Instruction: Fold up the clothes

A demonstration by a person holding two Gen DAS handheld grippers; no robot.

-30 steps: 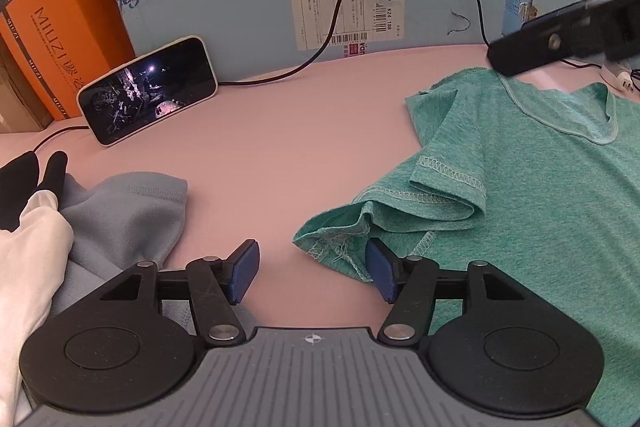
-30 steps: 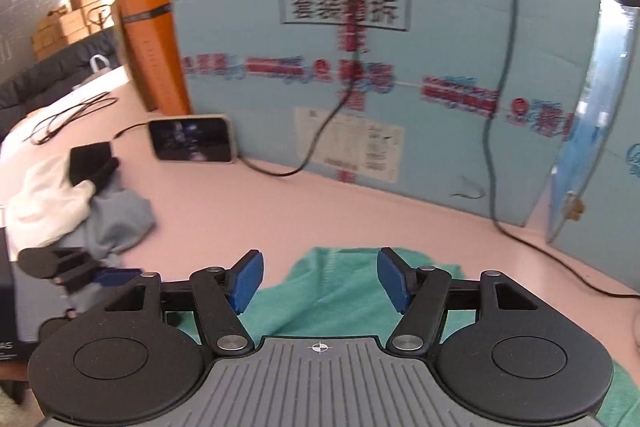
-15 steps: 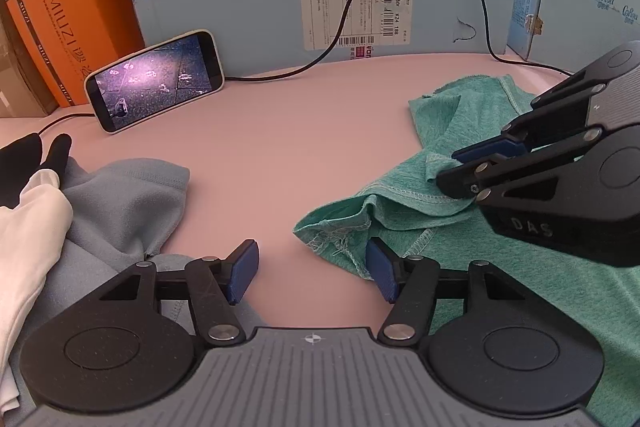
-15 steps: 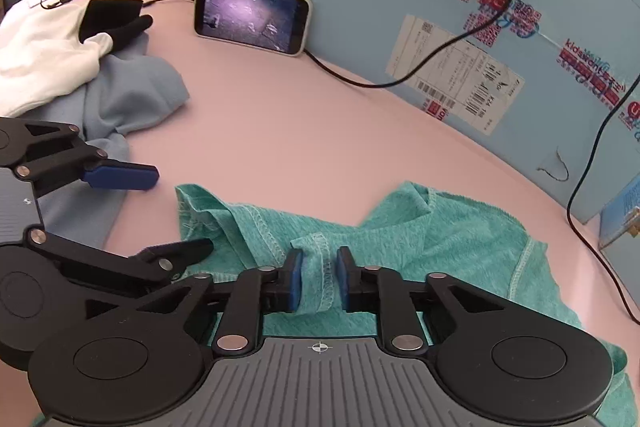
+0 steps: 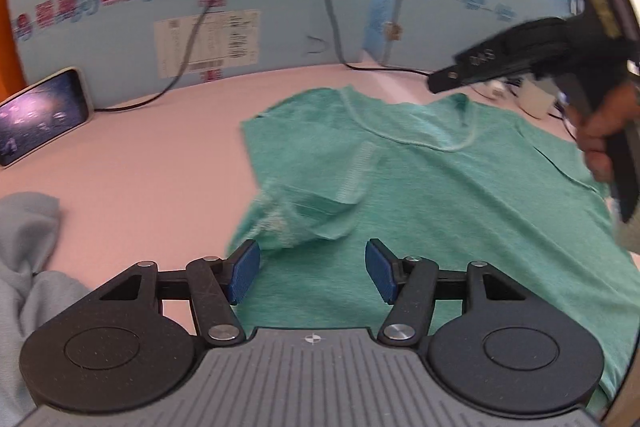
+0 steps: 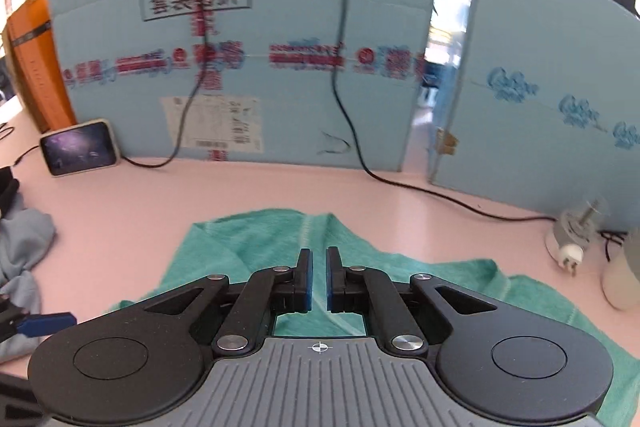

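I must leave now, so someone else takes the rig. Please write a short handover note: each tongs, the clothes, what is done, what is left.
Left tongs: open, empty, low over the near left edge of the green T-shirt.
Right tongs: nearly closed, raised above the collar area; no cloth seen clamped.
Shirt: lies spread on the pink table, its left sleeve turned in onto the body.
Grey garment: bunched at the left, not folded.
Done: at most the one sleeve.
Left: the other sleeve, the body folds, then the grey garment.
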